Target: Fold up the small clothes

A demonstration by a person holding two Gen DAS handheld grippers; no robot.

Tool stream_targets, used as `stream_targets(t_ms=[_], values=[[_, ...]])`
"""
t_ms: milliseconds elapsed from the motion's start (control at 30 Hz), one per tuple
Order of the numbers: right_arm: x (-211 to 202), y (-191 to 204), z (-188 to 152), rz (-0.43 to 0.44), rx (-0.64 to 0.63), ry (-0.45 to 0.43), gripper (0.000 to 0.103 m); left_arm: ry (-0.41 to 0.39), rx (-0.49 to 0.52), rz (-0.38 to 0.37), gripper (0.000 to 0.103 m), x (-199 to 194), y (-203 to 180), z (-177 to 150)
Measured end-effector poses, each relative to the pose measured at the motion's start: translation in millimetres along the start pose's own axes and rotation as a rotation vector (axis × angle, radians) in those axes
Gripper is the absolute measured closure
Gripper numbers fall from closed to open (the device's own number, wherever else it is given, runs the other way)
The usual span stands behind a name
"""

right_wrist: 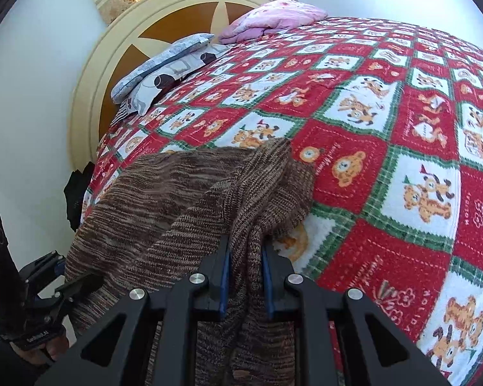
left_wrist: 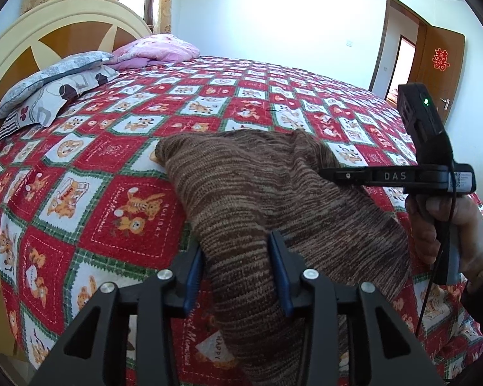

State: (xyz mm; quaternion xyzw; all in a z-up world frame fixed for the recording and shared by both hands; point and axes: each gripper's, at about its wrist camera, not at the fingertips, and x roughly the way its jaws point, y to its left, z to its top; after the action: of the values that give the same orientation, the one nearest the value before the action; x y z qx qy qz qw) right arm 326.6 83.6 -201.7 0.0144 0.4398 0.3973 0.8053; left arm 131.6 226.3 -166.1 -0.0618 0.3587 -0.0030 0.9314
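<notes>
Left wrist view: pillows (left_wrist: 48, 87) well beyond brown knit garment (left_wrist: 248, 193) on bedspread (left_wrist: 96, 167).

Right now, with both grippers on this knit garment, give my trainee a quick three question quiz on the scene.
1. True or false: the right gripper has its jaws clamped on a bunched fold of the brown knit sweater.
2. Which colours make up the checks of the bedspread?
3. What lies nearest the headboard: A) pillows, B) a laundry basket, C) a lamp?

Key: 1 true; 2 red and white, green borders; 3 A.
</notes>
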Motion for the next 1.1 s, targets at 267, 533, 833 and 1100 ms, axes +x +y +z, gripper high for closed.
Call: stream_targets(t_ms=[267, 533, 833, 1100], values=[[-41.9, 22.0, -7.4, -0.126, -0.063, -0.133, 0.074, -0.113, 0.011, 0.1, 0.014, -23.9, 3.5, 16.5], [-36.1, 84.7, -29.1, -0.025, -0.252, -0.074, 0.056, -0.039, -0.018, 0.171, 0.014, 16.0, 26.8, 8.7], [-21.5, 64.4, -62.6, -0.164, -0.244, -0.042, 0.056, -0.043, -0.045, 0.166, 0.0, 29.4, 30.0, -4.3], [-25.1, 66.7, -69.6, -0.22, -0.228, -0.079, 0.056, -0.059, -0.05, 0.179, 0.0, 23.9, 25.7, -6.9]])
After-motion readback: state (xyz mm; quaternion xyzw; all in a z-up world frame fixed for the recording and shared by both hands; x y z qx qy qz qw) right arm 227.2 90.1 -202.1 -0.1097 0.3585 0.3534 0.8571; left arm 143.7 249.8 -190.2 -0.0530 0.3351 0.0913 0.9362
